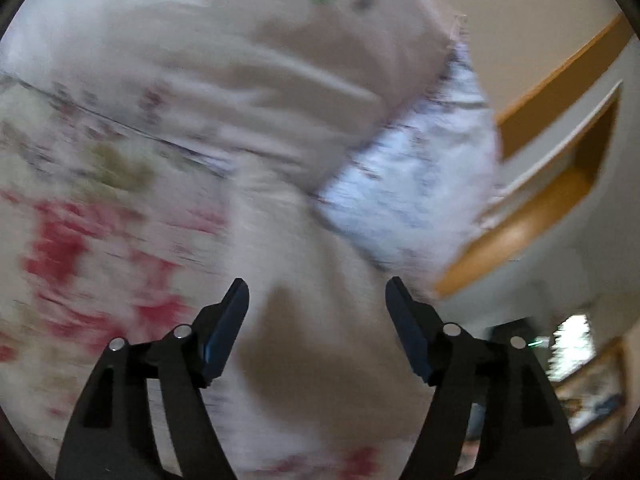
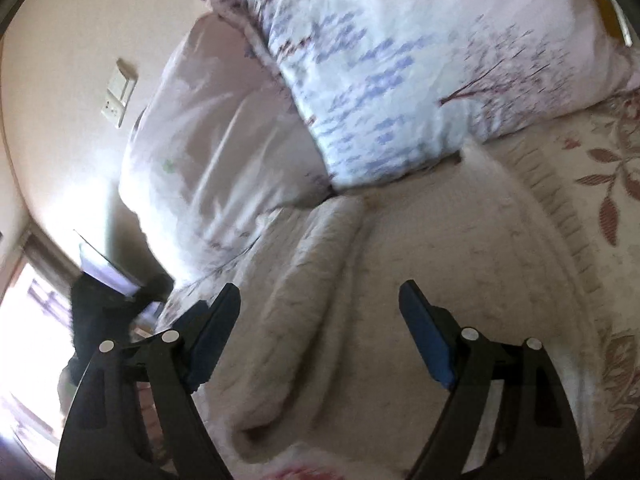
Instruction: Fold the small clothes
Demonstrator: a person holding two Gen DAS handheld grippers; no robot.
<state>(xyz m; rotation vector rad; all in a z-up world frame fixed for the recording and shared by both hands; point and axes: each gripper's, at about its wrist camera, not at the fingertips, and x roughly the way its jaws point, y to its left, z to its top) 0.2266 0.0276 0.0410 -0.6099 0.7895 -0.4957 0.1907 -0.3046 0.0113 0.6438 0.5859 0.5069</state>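
Pale fuzzy garment (image 2: 360, 300) lying rumpled on the floral bedspread (image 2: 612, 184); left gripper (image 1: 316, 300) and right gripper (image 2: 320, 304) spread wide, holding nothing

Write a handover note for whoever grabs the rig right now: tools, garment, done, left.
Left tool: open, empty, above the bed; its view is motion-blurred.
Right tool: open, empty, over the cream fuzzy knitted garment.
Garment lies on the floral bedspread, below the pale blue blossom-print pillow. Its left edge looks rolled or folded over; the shape is hard to read.
Done: possibly one fold, uncertain.
Left: grasp, finish folding, smooth flat.
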